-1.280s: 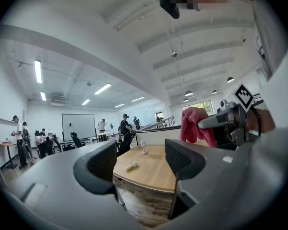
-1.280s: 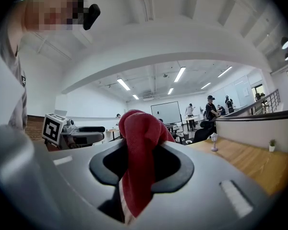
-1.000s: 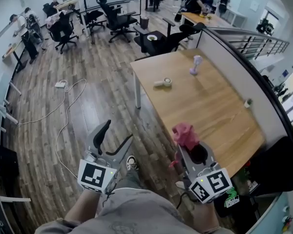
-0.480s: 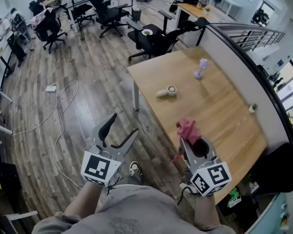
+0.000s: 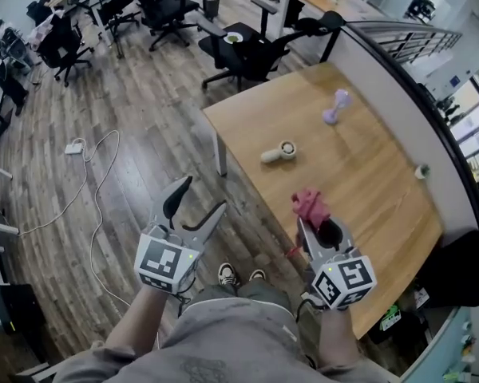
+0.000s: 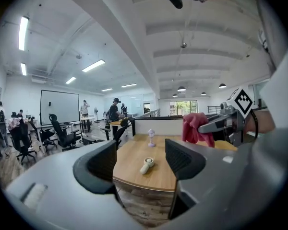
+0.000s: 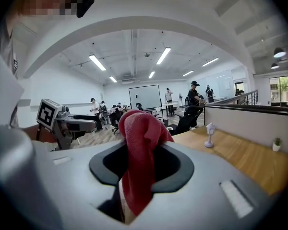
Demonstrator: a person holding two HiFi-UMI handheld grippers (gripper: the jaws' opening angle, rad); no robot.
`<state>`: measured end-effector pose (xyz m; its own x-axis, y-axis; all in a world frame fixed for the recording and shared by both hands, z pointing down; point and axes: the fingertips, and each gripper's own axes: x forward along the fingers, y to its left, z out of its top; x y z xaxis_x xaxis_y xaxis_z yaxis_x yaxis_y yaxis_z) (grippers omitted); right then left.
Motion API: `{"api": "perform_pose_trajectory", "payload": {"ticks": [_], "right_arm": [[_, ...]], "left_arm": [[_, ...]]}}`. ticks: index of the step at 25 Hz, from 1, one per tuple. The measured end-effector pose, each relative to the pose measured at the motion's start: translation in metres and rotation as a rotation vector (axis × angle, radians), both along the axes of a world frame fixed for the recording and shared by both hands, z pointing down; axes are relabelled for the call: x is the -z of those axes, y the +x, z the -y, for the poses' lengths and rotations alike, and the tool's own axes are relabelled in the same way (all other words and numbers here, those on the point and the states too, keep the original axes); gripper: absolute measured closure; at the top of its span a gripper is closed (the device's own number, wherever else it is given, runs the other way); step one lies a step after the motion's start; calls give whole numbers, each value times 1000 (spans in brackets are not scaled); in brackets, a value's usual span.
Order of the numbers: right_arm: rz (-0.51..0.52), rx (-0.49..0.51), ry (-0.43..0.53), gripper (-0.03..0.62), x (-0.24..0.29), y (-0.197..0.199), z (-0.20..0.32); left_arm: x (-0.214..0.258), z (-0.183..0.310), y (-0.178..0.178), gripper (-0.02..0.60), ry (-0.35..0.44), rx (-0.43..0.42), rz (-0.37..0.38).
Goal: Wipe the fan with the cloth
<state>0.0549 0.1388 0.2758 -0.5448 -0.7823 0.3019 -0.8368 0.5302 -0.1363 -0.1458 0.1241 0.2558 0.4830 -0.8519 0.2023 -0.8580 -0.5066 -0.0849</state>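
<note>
A small cream hand fan lies on its side on the wooden table, ahead of both grippers; the left gripper view shows the fan past the jaws. My right gripper is shut on a red cloth, held above the table's near edge. In the right gripper view the cloth is bunched upright between the jaws of that gripper. My left gripper hangs over the floor left of the table, open and empty, and its jaws stand wide apart in the left gripper view.
A lilac lamp-shaped object stands farther back on the table, and a tiny potted plant sits at its right edge. A low partition runs behind the table. Office chairs stand beyond it. A cable lies on the wooden floor.
The view has shifted towards the table, so the fan and table sit nearer and more central. Both grippers hold their pose, with the cloth still clamped in the right one.
</note>
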Motion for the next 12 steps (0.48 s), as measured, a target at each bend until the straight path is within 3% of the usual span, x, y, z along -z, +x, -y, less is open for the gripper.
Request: {"api": "perform_pose_trajectory", "payload": {"ticks": [12], "right_arm": [[-10,-117,-48,467,-48,42,81]], "left_arm": [[-58,101,26,264,-103,-63,25]]}}
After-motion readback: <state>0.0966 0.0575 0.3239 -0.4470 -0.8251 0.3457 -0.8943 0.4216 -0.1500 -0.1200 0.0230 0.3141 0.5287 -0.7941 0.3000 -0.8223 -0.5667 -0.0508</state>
